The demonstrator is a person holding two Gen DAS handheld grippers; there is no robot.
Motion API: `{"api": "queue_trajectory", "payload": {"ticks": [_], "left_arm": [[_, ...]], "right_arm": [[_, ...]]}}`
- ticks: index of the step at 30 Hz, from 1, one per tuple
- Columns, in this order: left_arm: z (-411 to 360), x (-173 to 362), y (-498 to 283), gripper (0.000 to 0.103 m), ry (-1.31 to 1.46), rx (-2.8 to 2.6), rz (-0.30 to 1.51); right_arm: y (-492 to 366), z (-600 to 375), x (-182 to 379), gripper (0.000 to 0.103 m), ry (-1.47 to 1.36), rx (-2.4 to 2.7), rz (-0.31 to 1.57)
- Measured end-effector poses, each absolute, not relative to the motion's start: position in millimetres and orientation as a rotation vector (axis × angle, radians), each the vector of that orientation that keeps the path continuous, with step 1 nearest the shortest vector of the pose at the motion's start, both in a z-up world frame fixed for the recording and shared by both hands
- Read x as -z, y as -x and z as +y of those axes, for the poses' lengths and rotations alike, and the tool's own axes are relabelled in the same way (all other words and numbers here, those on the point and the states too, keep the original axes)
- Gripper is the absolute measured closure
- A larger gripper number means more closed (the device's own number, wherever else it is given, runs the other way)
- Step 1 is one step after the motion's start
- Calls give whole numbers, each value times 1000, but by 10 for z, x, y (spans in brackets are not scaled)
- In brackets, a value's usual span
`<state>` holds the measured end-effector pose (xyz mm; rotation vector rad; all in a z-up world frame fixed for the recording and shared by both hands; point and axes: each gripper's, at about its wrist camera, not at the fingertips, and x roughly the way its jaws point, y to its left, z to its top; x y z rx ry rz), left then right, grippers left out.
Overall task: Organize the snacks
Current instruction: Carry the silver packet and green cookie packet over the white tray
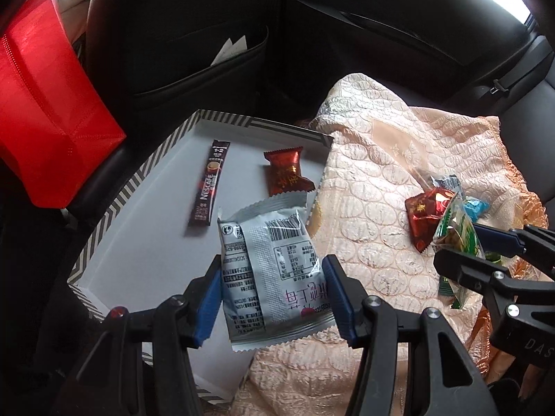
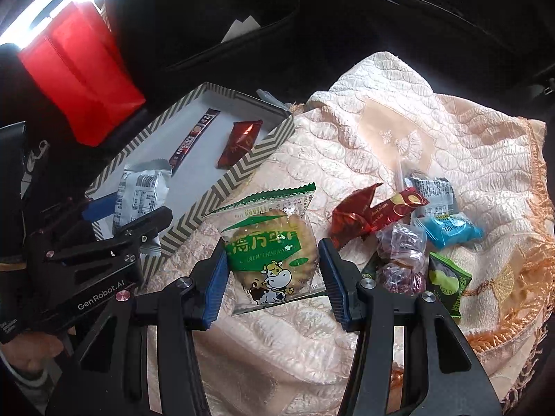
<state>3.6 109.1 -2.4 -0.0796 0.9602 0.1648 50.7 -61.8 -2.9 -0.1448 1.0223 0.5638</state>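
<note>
Left wrist view: your left gripper clamps a silver snack packet, barcode side up, over the striped tray's near edge. On the tray at 12 o'clock from the packet lie a Nescafé stick and a red candy. A red bag stands at 10 o'clock.

Right wrist view: your right gripper holds a green biscuit packet with a cartoon cow, above the quilted cloth. The loose snack pile lies at 3 o'clock; purple wrappers there are probably candies. "GenRobot.AI" reads on the other gripper's body at 9 o'clock.
</note>
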Motion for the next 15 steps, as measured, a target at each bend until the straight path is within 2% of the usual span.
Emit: {"api": "queue_trajectory", "payload": {"ticks": [15], "left_arm": [[1779,-5,-136,45,192,-173,973]], "right_arm": [[-560,-49,-87,53,200,-634,1003]]}}
